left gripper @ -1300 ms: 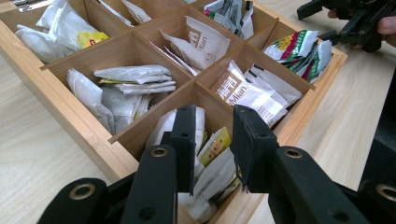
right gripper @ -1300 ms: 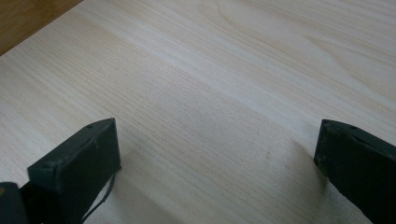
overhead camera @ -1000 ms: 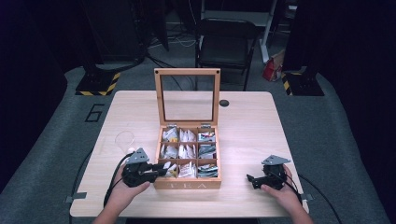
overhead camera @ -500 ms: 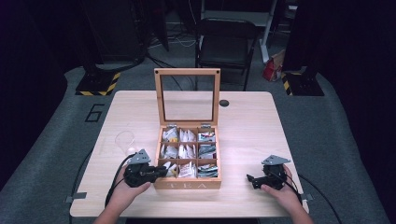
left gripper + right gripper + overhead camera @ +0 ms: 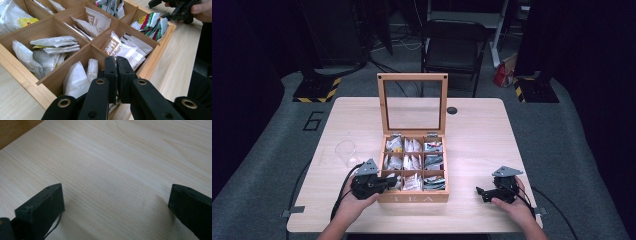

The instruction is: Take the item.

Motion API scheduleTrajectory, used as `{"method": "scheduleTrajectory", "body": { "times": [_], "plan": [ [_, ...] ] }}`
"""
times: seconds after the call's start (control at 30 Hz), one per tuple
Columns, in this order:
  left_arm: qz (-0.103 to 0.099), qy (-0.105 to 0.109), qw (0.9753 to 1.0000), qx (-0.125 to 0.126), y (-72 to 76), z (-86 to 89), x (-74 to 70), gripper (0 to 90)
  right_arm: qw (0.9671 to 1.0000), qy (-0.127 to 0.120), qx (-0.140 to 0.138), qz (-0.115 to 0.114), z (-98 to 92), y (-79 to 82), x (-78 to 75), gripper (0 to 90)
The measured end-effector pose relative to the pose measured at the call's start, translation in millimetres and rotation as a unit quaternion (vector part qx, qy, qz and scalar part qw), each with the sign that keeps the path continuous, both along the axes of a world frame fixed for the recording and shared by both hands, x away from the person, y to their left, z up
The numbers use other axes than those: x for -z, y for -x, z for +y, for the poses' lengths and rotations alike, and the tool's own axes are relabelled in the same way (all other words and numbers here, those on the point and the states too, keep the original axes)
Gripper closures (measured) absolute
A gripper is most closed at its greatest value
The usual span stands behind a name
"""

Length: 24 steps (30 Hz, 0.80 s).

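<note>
Desk (image 5: 482, 135): pale wood, tea box (image 5: 414, 197) at front edge.
Left claw (image 5: 116, 62): jaws pressed together over box's front-left compartment, above tea bags (image 5: 75, 80).
Right claw (image 5: 115, 202): spread wide, near front-right corner.

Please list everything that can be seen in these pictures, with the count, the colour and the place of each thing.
Light wooden table: one, pale wood, centre of the high view.
Wooden tea box with nine compartments: one, brown, near edge of the table, glass-paned lid upright.
Paper tea bag sachets: many, mostly white, some green or yellow print, inside the compartments.
Clear glass cup: one, transparent, left of the box.
Black folding chair: one, behind the table.
Small black round spot: one, table's far side.
Left gripper: black, jaws nearly together, at the box's near-left compartment.
Right gripper: black, jaws wide apart, on the table right of the box.
</note>
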<state>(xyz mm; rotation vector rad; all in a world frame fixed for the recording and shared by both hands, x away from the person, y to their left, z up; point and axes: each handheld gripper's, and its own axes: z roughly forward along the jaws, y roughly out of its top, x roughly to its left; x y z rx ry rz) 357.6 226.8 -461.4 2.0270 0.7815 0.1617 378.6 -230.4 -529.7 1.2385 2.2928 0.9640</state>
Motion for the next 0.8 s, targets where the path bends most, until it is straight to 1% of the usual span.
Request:
{"method": "scheduleTrajectory", "body": {
  "times": [0.07,0.1,0.2,0.3,0.4,0.47,0.6,0.63,0.67,0.77,0.8],
  "plan": [
    [0.000,-0.001,1.0000,0.002,-0.2,-0.1,-0.4,88.5,1.0000,0.000,0.000,0.000,-0.1,0.0,0.0,0.0],
    [0.001,0.001,1.0000,-0.002,0.1,-0.5,-0.3,88.8,1.0000,0.000,0.000,0.000,-0.1,0.0,0.0,0.0],
    [-0.004,-0.001,1.0000,0.000,-0.4,0.7,-1.9,89.2,1.0000,-0.001,-0.001,0.001,0.0,0.1,-0.1,0.0],
    [-0.004,0.003,1.0000,-0.002,0.6,0.9,-4.0,89.4,1.0000,0.001,0.000,0.000,-0.1,0.0,0.0,0.0],
    [-0.011,0.005,0.9999,-0.004,0.9,2.6,-10.0,89.5,1.0000,0.000,0.000,0.000,0.0,0.0,0.0,0.0],
    [-0.018,0.007,0.9998,-0.009,0.7,4.2,-17.7,89.5,1.0000,0.000,0.000,0.000,0.0,0.0,0.0,0.0],
    [-0.020,0.007,0.9997,-0.013,-0.4,6.9,-26.8,89.5,1.0000,-0.001,0.001,0.000,0.2,0.0,0.0,0.0],
    [-0.020,0.007,0.9997,-0.013,-0.4,6.9,-26.8,89.5,1.0000,0.000,-0.001,0.001,-0.1,0.0,-0.2,0.0],
    [-0.026,0.008,0.9995,-0.016,-2.1,8.2,-31.0,89.5,1.0000,0.000,0.000,0.000,0.0,0.0,0.0,0.0],
    [-0.026,0.010,0.9994,-0.019,-2.6,8.8,-35.3,89.5,1.0000,-0.001,0.001,0.000,0.2,0.0,0.0,0.0],
    [-0.031,0.010,0.9993,-0.020,-3.8,9.8,-39.6,89.5,1.0000,0.000,0.001,0.000,0.1,0.0,0.0,0.0]
  ]
}}
